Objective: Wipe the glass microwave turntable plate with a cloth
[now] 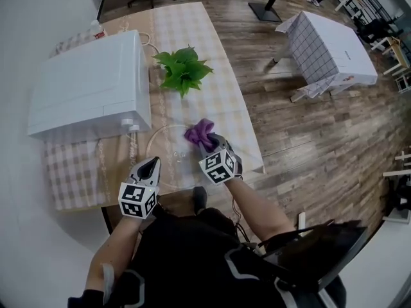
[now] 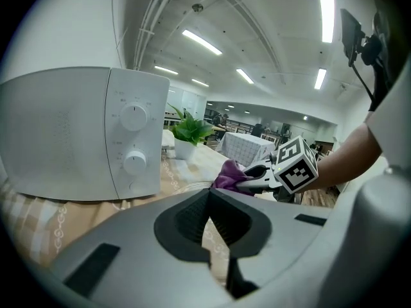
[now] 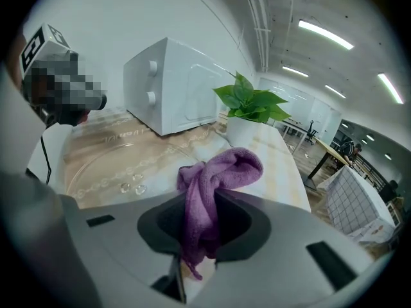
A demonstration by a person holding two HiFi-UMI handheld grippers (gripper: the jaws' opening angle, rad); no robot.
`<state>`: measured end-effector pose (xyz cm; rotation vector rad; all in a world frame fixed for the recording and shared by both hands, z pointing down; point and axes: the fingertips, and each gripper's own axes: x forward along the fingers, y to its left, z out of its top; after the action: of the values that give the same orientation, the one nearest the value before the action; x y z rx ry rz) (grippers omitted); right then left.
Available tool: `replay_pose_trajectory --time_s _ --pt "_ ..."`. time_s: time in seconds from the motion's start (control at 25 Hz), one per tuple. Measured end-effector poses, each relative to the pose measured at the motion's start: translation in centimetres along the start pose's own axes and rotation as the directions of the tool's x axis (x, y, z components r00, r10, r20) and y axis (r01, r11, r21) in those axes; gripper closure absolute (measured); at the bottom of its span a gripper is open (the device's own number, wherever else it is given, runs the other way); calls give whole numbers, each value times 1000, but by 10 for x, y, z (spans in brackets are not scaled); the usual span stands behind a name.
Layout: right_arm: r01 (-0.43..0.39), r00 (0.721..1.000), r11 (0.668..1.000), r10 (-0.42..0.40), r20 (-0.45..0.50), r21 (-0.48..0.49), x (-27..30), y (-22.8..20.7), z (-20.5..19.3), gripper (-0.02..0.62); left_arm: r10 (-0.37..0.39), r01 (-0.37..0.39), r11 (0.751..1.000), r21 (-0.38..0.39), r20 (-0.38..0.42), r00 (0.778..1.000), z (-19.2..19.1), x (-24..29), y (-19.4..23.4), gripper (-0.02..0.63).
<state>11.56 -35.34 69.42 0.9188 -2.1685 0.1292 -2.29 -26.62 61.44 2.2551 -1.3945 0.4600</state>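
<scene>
The clear glass turntable plate [image 1: 168,147] lies flat on the checked tablecloth in front of the microwave; in the right gripper view the plate [image 3: 103,169] carries a few water drops. My right gripper [image 1: 209,147] is shut on a bunched purple cloth [image 1: 200,133] over the plate's right side. The cloth [image 3: 218,175] hangs out between the jaws of that gripper [image 3: 204,201]. My left gripper [image 1: 153,164] sits at the plate's near-left rim, and its jaws [image 2: 207,201] stand closed to a thin slit, seemingly pinching the rim. From the left gripper view I see the right gripper [image 2: 260,175] and the cloth [image 2: 228,175].
A white microwave [image 1: 90,85] stands at the table's back left, door shut. A potted green plant [image 1: 182,69] sits behind the plate. The table's right edge [image 1: 253,143] runs close to the right gripper. A cloth-covered table [image 1: 327,47] stands across the wooden floor.
</scene>
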Motion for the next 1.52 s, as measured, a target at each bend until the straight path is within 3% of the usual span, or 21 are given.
replay_pose_trajectory --time_s 0.16,0.4,1.52 --pt "15 1000 1000 -14 -18 18 -6 3 -6 508 -11 11 1000 0 -5 1000 -2 -3 -1 604" --pt "38 999 998 -39 -30 -49 -19 15 -13 506 -30 30 1000 8 -6 1000 -7 -12 -2 604" --pt "51 993 998 -53 -105 -28 -86 91 -57 503 -109 109 994 24 22 994 -17 -37 -17 604"
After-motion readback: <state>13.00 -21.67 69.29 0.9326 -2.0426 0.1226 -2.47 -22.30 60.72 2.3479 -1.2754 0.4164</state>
